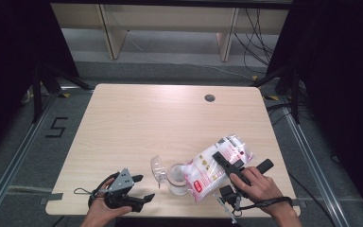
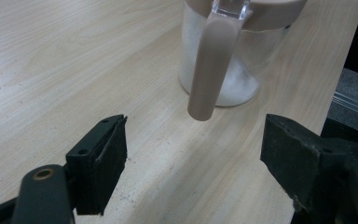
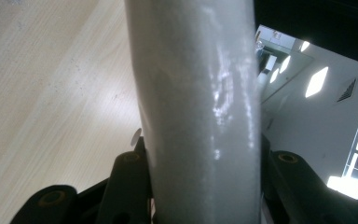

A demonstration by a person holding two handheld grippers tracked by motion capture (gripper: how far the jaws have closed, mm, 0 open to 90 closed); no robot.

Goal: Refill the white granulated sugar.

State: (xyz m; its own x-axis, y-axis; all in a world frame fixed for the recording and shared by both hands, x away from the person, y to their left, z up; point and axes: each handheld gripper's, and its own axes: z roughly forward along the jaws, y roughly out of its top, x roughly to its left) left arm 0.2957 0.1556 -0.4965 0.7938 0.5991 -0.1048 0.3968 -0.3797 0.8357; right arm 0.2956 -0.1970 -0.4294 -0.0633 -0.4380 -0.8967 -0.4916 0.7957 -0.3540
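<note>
From the high view, the right gripper clamps a white plastic bag printed with red marks, tilted so its lower end rests at the mouth of a clear jar just beyond the gripper's tip. The right gripper view brings what that one cannot: the bag pinched between the jaws into a smooth, glossy, rounded column with faint creases and bright highlights. The left gripper rests on the pale wood-grain counter with its jaws spread wide and nothing between them, the jar a little way off past its tips. The left gripper view shows the jar close ahead of the gripper: transparent walls, a layer of white grainy powder at the bottom, a beige rim and a matte beige strap-like clasp hanging down its front (rounded at the end). A clear lid stands open beside the jar, on the side toward the left gripper.
</note>
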